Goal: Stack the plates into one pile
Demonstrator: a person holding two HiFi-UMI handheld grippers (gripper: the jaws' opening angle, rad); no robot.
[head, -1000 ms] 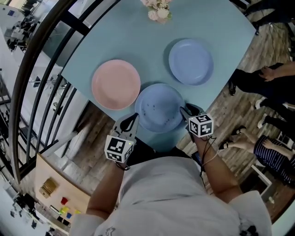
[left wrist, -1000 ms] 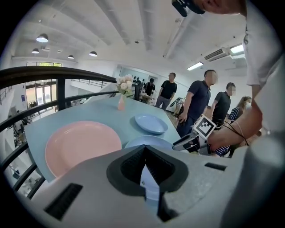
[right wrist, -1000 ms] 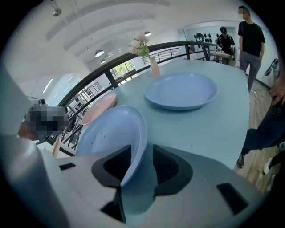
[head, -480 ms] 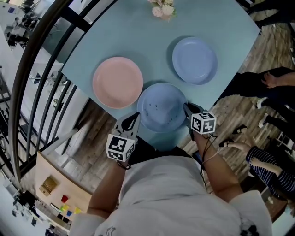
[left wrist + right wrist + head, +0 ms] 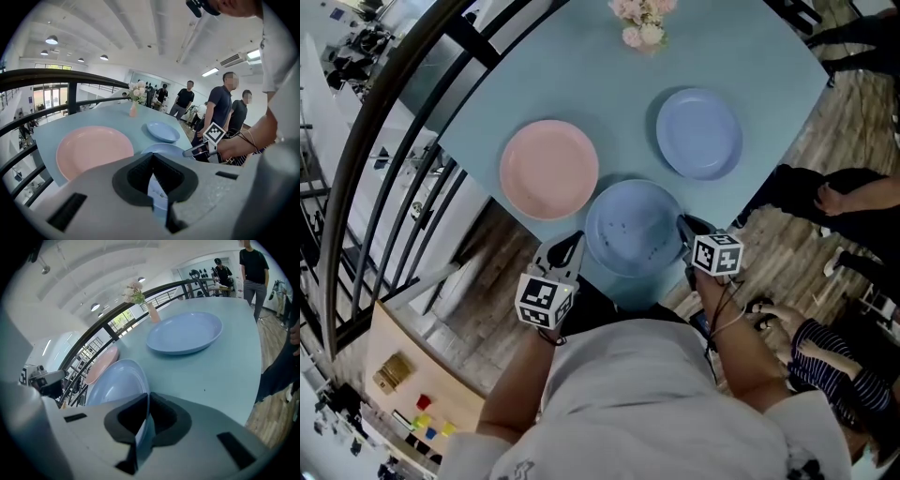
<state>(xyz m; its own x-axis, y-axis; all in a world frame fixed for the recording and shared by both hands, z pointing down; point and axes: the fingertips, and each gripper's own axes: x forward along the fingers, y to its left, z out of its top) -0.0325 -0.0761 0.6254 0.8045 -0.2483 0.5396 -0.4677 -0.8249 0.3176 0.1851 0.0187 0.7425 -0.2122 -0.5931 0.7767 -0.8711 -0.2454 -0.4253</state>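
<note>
Plate (image 5: 633, 225) face-up, rim — right tool (image 5: 682, 223) closing

The near plate (image 5: 633, 228) is at the nearest corner of the table (image 5: 581, 75). The left plate (image 5: 549, 169) lies just beside the near plate, behind it to the left. The right plate (image 5: 699, 133) lies behind the near plate to the right, apart from it. The vase (image 5: 643, 23) stands well behind the near plate.

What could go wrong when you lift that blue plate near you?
The right claw has just closed on only the thin rim of the near blue plate, so it might slip. The plate sits at the table's corner, so a drop could reach the floor.
</note>
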